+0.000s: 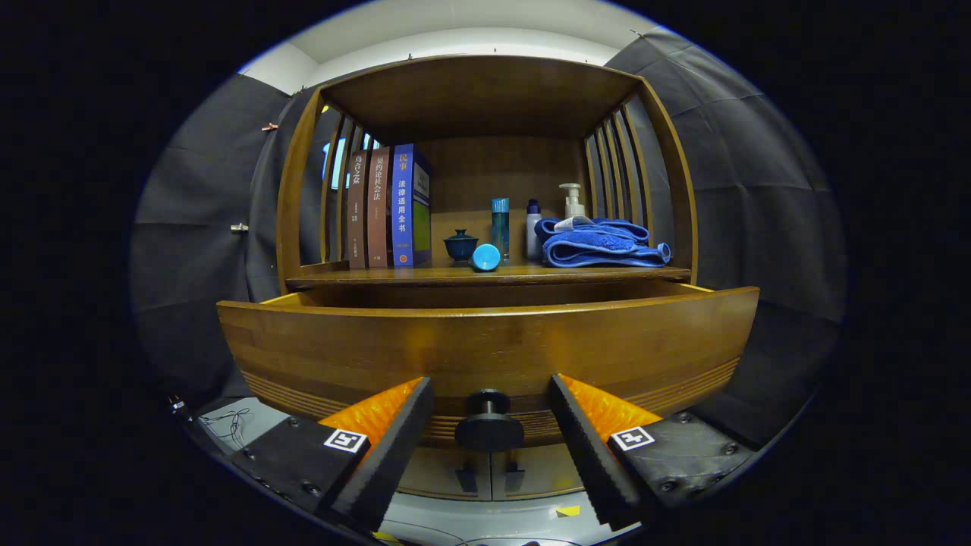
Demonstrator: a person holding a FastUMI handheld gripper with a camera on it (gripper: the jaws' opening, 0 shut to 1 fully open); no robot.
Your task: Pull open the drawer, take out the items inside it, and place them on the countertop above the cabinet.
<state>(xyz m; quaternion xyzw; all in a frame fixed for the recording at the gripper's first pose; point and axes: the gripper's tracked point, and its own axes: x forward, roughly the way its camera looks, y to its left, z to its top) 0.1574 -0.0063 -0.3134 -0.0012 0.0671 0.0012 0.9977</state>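
Spread wide either side of the round black drawer knob (488,425), orange-and-black gripper (489,394) gripping nothing, probably released since the curved brown wooden drawer (485,345) above the knob stands open.

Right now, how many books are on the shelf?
3 books stand side by side at the shelf's left end: brown book, reddish-brown book, blue book. None seems hidden.

Dim booth, soft overhead light, sharp centre, strong fisheye bending at edges.
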